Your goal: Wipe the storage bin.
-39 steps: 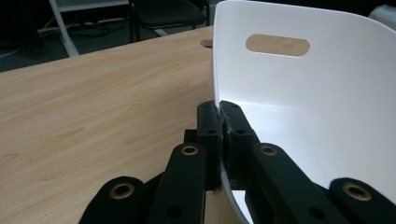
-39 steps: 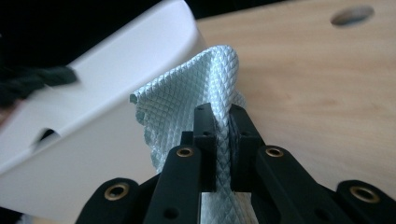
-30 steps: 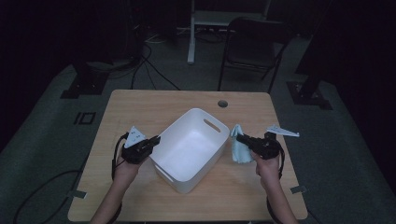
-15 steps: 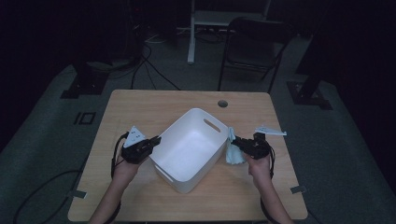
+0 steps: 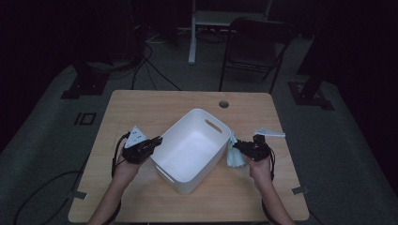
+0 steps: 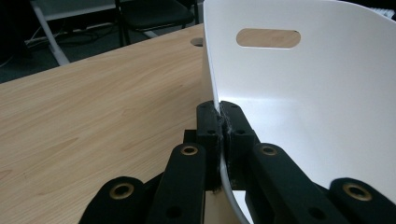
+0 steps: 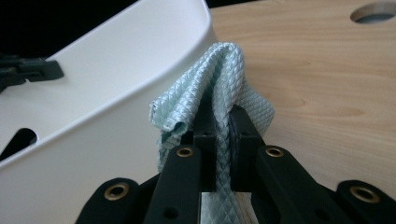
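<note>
At the near edge of a light wooden table (image 5: 141, 197), a person's two forearms come in, each hand working one black two-jaw tool. The left gripper (image 6: 223, 122) has its jaws pinched tight on the thin rim of the white plastic tub with cut-out handle slots (image 5: 190, 149), one jaw inside the wall and one outside, steadying it near the table's centre. The right gripper (image 7: 222, 122) is clamped on a pale blue quilted microfibre cloth (image 7: 219, 74), whose bunched fold rises above the jaws just beside the tub's outer wall, near its rim; in the high view the cloth (image 5: 233, 154) hangs at the tub's right side, not yet inside. The cloth looks light, soft and limp, likely to droop and swing from any pinch, so a gathered fold such as this gives the surest hold; its sheen suggests it could slip from a loose grip. The tub seems stiff, light and smooth, prone to slide on the wood unless held, and its rim or a handle slot is the natural place to take it. Farther back lies a small pale flat object (image 5: 269, 133), then a round cable hole (image 5: 224, 104) in the tabletop, and beyond it a dark folding chair (image 5: 256, 51). Count: one tub, one cloth, two grippers, one chair.
</note>
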`<state>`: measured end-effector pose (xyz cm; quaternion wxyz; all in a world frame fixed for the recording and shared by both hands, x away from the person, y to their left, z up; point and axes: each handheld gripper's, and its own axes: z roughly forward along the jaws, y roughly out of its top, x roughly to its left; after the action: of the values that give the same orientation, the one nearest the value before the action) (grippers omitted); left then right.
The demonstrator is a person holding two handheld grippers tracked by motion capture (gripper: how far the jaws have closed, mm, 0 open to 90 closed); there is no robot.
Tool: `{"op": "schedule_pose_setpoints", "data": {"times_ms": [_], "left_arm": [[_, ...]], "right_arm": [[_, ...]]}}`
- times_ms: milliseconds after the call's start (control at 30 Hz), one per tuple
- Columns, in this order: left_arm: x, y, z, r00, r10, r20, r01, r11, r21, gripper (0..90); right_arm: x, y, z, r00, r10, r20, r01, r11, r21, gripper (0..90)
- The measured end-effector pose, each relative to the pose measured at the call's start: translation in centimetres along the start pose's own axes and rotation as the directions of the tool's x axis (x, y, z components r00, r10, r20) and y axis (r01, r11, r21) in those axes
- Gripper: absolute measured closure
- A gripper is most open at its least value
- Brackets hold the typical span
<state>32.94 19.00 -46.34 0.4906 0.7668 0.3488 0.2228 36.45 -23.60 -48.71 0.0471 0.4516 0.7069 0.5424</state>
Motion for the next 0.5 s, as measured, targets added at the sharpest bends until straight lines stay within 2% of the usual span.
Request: {"op": "schedule_pose_setpoints", "data": {"times_ms": [300,500], "left_arm": [[0.0,0.0,0.1,1.0000,-0.002,0.000,0.002,1.0000,-0.002,87.2],[-0.1,0.0,0.1,0.9999,-0.012,-0.002,0.012,0.9999,-0.004,87.3]], "right_arm": [[-0.2,-0.7,0.5,0.9995,-0.002,0.032,0.001,1.000,0.026,84.0],[-0.9,-1.3,1.0,0.9992,0.028,0.027,-0.030,0.998,0.054,84.0]]}}
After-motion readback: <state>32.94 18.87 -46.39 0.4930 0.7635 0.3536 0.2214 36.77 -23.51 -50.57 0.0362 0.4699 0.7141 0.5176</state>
